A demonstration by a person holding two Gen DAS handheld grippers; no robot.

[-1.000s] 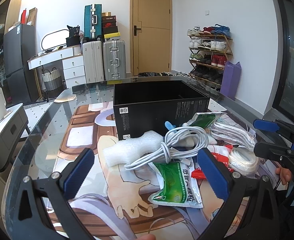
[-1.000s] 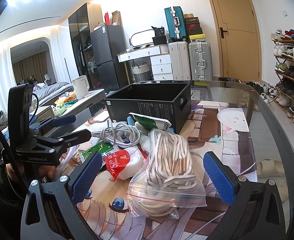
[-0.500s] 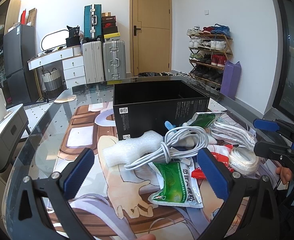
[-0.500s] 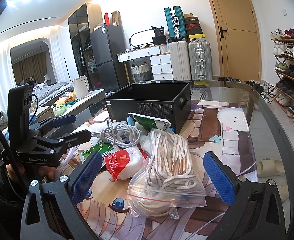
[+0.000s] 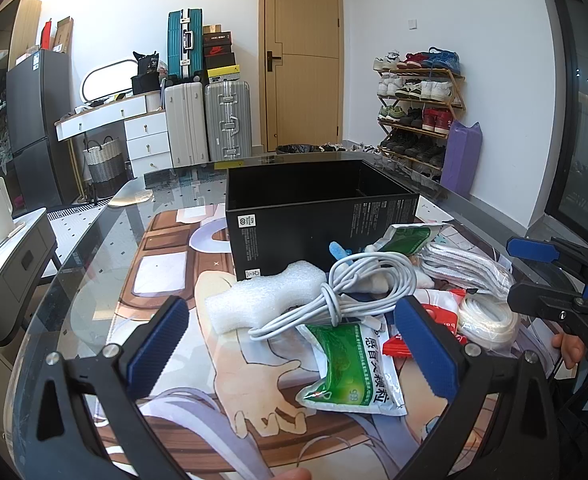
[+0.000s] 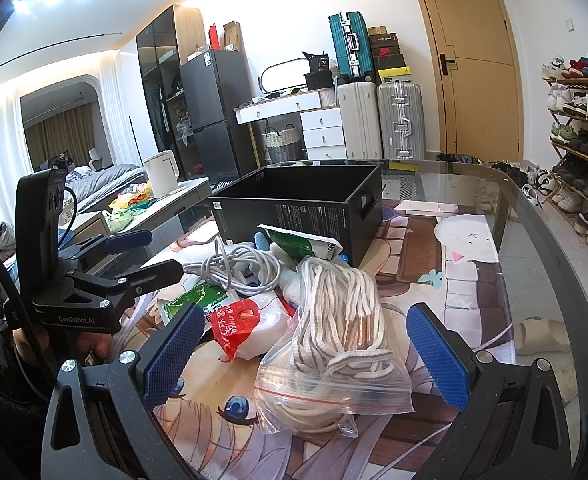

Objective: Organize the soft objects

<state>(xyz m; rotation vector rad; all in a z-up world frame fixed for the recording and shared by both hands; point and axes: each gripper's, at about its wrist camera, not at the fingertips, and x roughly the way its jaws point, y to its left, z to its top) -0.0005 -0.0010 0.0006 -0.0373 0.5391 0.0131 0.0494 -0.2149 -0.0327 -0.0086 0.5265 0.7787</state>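
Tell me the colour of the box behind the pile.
Black box, clearest in the left wrist view.

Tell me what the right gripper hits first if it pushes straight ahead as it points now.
Most likely the clear zip bag of white laces, which lies right between the open fingers of the right gripper. Behind it comes the black box. Depth is hard to judge through the fisheye.
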